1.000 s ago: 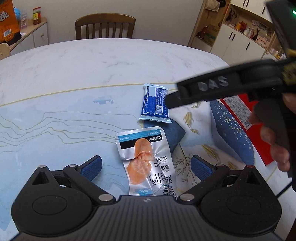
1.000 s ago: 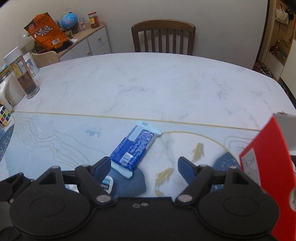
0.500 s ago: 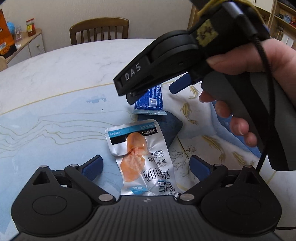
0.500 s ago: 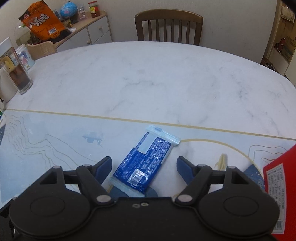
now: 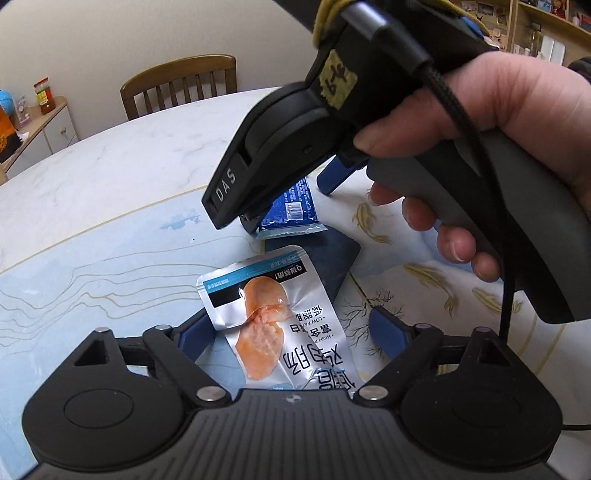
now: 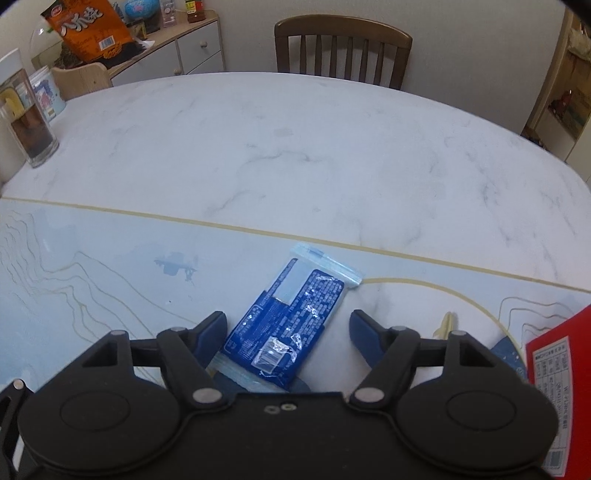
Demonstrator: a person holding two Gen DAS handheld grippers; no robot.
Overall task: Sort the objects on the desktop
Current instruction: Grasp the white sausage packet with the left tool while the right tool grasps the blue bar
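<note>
Lowered since a second earlier, left hand-held gripper (image 5: 291,332) straddling silver pouch (image 5: 273,321), long axis toward eleven o'clock, and right hand-held gripper (image 6: 288,332) straddling blue packet (image 6: 288,325), toward one o'clock, both flat on bench (image 6: 295,147), jaws apart, closing, not yet clamped.

Wooden chair (image 6: 343,48) behind marble table (image 6: 295,147), orange snack bag (image 6: 88,29) on sideboard (image 6: 177,55), glass jar (image 6: 31,133)
</note>
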